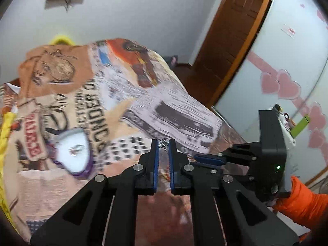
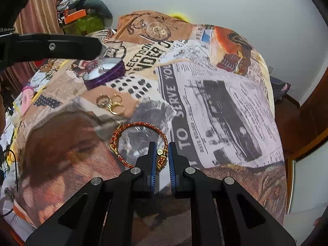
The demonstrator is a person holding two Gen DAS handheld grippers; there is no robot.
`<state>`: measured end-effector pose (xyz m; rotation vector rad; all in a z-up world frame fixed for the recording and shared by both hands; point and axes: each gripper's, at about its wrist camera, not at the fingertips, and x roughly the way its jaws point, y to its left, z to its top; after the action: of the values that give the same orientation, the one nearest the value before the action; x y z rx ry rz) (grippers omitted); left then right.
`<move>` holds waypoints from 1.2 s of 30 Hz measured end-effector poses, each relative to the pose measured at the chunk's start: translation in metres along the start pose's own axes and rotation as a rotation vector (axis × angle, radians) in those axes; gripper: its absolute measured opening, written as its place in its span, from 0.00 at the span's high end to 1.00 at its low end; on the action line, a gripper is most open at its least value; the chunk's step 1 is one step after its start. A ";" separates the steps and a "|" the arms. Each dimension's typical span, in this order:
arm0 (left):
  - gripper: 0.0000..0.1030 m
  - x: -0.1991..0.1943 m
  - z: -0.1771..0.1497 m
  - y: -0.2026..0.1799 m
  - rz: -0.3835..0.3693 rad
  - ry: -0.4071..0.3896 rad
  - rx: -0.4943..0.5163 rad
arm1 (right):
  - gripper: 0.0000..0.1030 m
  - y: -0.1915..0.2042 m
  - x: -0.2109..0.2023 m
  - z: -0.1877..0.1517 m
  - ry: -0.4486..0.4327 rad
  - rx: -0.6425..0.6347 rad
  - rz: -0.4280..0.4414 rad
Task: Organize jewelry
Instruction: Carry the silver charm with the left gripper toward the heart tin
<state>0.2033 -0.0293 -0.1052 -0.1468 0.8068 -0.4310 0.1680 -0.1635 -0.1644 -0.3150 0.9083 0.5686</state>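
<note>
My left gripper (image 1: 163,143) is shut on a small silver jewelry piece (image 1: 163,142) and holds it above the printed cloth. A purple heart-shaped box (image 1: 73,151) with a white lining and a silver piece inside lies to its left; it also shows in the right wrist view (image 2: 105,72). My right gripper (image 2: 163,153) has its jaws around the clasp end of a red-and-gold rope bracelet (image 2: 131,127) that lies on the cloth. Several gold rings (image 2: 111,103) lie between bracelet and box.
A newspaper-print cloth (image 2: 215,102) covers the surface. The left gripper's body (image 2: 51,47) reaches in over the box at upper left. Clutter (image 2: 82,18) sits at the back left. A wooden door (image 1: 231,41) and a heart-decorated white panel (image 1: 287,61) stand at the right.
</note>
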 end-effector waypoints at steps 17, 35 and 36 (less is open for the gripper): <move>0.93 -0.057 -0.010 0.083 0.193 -0.114 -0.068 | 0.91 0.039 -0.017 0.073 -0.152 -0.051 0.012; 0.93 -0.014 -0.015 0.145 0.239 -0.061 -0.121 | 0.90 0.026 0.017 0.103 -0.109 0.022 0.126; 0.93 -0.011 -0.017 0.145 0.239 -0.055 -0.121 | 0.86 0.020 0.019 0.100 -0.094 0.037 0.125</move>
<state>0.2304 0.1075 -0.1511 -0.1715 0.7851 -0.1518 0.2307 -0.0918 -0.1219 -0.1973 0.8502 0.6762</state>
